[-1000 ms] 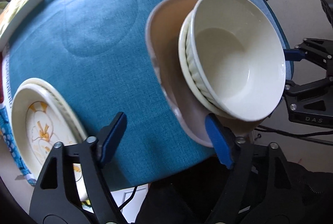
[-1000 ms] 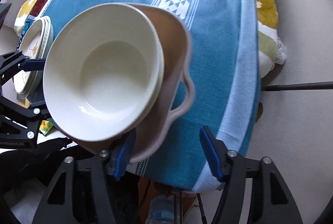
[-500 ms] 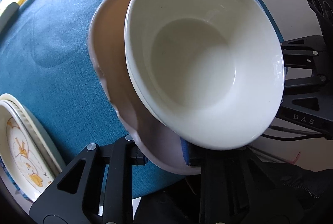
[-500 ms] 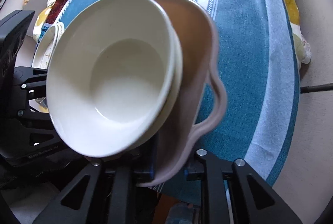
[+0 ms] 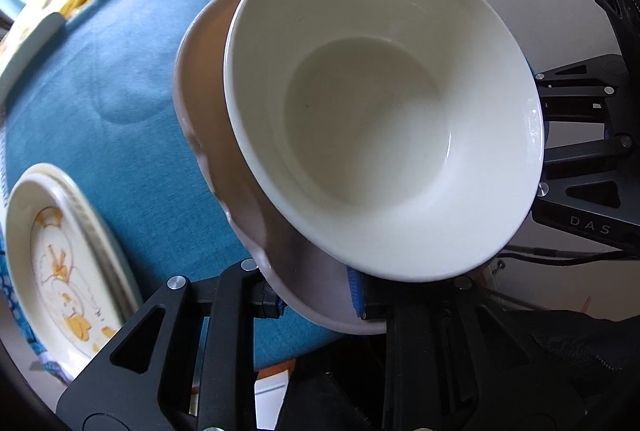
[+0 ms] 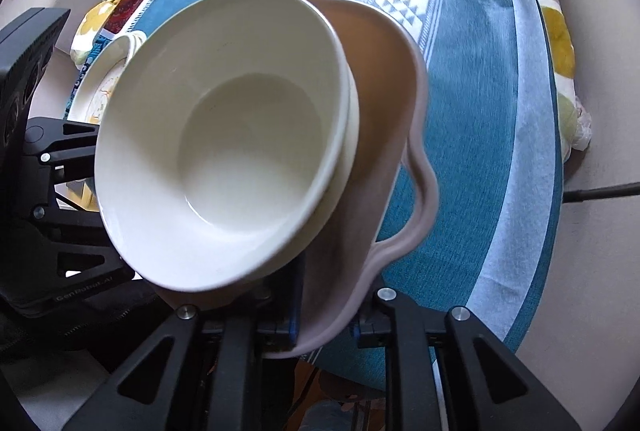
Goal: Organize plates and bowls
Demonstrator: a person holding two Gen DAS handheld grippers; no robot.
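1. Glazed cream bowls, nested in a pinkish dish; heavy, brittle, slick.
2. Left gripper and right gripper each pinch the dish's near rim; hold both edges.
3. Dish hangs above the desk's blue cloth, patterned plates well left.

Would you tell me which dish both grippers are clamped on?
The pinkish-brown handled dish under the cream bowls; the flowered plates lie untouched on the cloth.
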